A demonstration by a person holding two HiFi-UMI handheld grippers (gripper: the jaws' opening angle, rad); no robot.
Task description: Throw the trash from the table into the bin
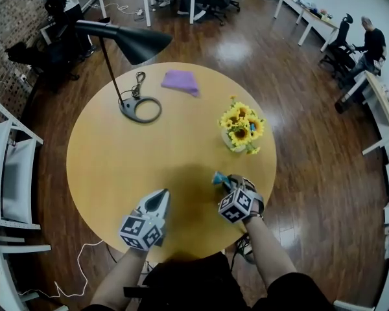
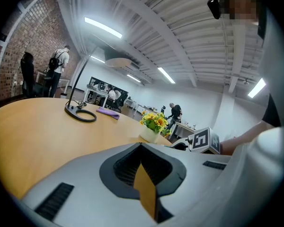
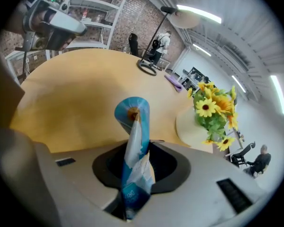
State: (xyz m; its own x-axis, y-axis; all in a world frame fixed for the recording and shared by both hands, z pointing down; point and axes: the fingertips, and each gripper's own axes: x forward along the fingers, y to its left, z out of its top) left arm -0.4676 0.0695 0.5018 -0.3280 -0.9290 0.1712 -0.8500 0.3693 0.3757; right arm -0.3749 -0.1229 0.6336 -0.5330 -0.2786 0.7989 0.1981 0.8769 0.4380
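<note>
Status from where I stand: right tool (image 1: 223, 181) is clamped on a blue-and-white wrapper (image 3: 134, 141), pads pinching its lower end, twisted top sticking out past the jaws; that's at about 4 o'clock on the round bench (image 1: 117, 167), close to the near edge. Can't tell if the wrapper is clear of the bench top or just resting on it. Left tool (image 1: 161, 196) has its jaws together with nothing in them, sitting low over the bench at roughly 6 o'clock, pointing nearly level toward the middle. Progress, my read: pickup looks done for this one piece, nothing delivered yet; carry and drop are both outstanding. The bin shows in no view, so I can't say which way it has to go. Other stuff on the bench: purple cloth (image 1: 180, 81) at 12 o'clock, lamp (image 1: 141, 109) with its ring base at 11 o'clock, sunflowers (image 1: 242, 127) in a pale pot at 2 o'clock. The cloth might count as trash too, can't tell; lamp and flowers I'd guess stay. No other obvious litter visible. Writing: there's white lettering on the blue part of the wrapper right by the pads, too crumpled and turned to read, so no brand call. Marker cubes on the tools carry black-and-white square patterns only, no text
</note>
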